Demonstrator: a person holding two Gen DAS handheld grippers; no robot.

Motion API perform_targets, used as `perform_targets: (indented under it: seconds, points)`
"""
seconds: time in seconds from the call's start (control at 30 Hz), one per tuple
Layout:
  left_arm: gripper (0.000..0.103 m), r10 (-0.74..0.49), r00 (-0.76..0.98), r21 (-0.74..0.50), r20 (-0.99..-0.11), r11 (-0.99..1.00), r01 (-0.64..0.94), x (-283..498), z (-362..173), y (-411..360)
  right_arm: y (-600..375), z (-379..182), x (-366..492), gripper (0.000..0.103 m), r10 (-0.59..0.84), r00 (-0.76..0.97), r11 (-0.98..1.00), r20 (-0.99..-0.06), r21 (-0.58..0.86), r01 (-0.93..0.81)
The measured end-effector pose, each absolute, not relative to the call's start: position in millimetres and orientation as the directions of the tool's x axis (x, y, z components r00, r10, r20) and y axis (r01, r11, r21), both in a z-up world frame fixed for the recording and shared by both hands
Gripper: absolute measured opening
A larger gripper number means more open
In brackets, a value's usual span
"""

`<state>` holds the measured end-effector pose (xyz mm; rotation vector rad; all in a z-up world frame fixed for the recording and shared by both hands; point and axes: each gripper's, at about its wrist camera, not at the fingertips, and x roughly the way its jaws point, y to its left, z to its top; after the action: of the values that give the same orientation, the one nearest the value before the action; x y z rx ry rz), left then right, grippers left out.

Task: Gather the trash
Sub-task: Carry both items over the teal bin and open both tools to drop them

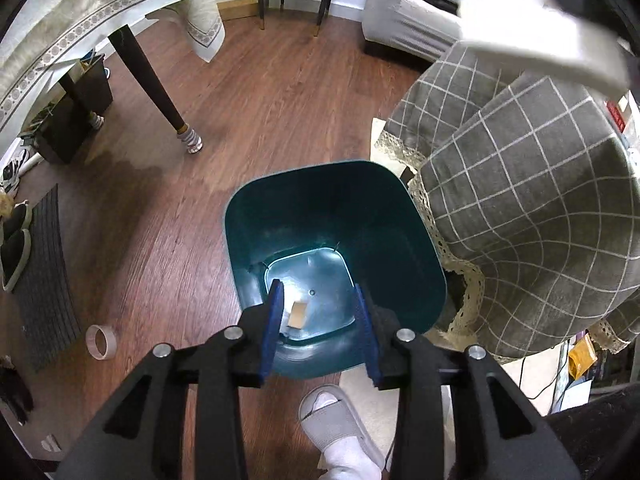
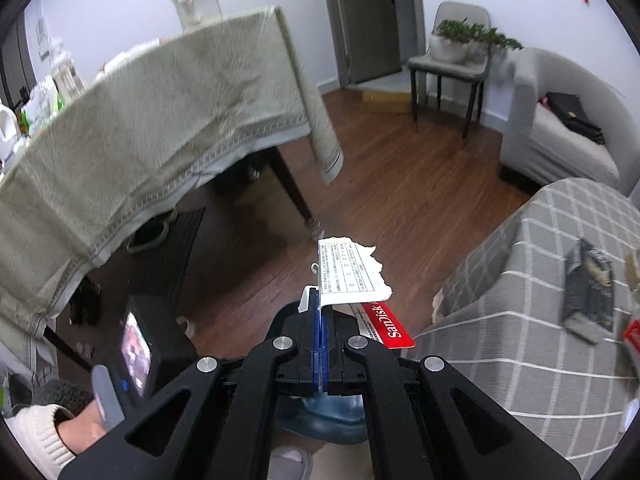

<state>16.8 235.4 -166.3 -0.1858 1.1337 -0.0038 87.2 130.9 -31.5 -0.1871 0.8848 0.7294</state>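
A dark teal trash bin (image 1: 400, 240) stands on the wood floor beside the checked-cloth table. A small tan scrap (image 1: 298, 314) lies on its bottom. My left gripper (image 1: 320, 292) is open and empty, right above the bin's mouth. My right gripper (image 2: 320, 300) is shut on a torn white and red SanDisk card package (image 2: 352, 276), held in the air above the floor. A bit of the bin (image 2: 328, 416) shows under the right gripper. The package appears blurred at the top right of the left wrist view (image 1: 532, 28).
A grey checked-cloth table (image 1: 540, 208) stands right of the bin, with a dark booklet (image 2: 588, 292) on it. A beige-clothed table (image 2: 140, 128) is at the left. A tape roll (image 1: 102, 342) and a dark mat (image 1: 48, 280) lie on the floor. My slippered foot (image 1: 336, 424) is near the bin.
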Motion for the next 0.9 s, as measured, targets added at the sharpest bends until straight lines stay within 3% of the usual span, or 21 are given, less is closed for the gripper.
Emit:
perform_targets:
  seconds: [0.07,0.13,0.33,0.57,0.73,0.9]
  points:
    - [0.039,-0.096,0.438,-0.152,-0.894,0.984,-0.095,15.6,-160.6,237.7,140.7,-40.4,88.5,0.000,0.487,0.392,0.744,-0.781,0.136,-0.654]
    - [0.047,-0.089,0.456,-0.149,-0.886,0.984,-0.098,14.0,-154.7,240.5,146.6,-46.7,88.3,0.000,0.476,0.377,0.740,-0.794,0.131,-0.660]
    - [0.048,-0.084,0.519,-0.160,-0.851,0.982,-0.103,7.8,-133.2,248.8,155.6,-74.8,93.2,0.000,0.423,0.338,0.744,-0.841,0.110,-0.659]
    - [0.040,-0.064,0.577,-0.158,-0.814,0.981,-0.115,2.5,-107.3,255.2,157.8,-112.1,100.3,0.000,0.366,0.282,0.749,-0.887,0.101,-0.654]
    - [0.028,-0.059,0.619,-0.173,-0.783,0.977,-0.125,0.7,-85.2,257.8,154.0,-148.7,104.6,0.000,0.319,0.226,0.755,-0.920,0.103,-0.647]
    - [0.028,-0.070,0.651,-0.195,-0.756,0.973,-0.123,-0.8,-66.5,257.2,149.9,-176.6,106.9,0.001,0.265,0.184,0.757,-0.946,0.086,-0.647]
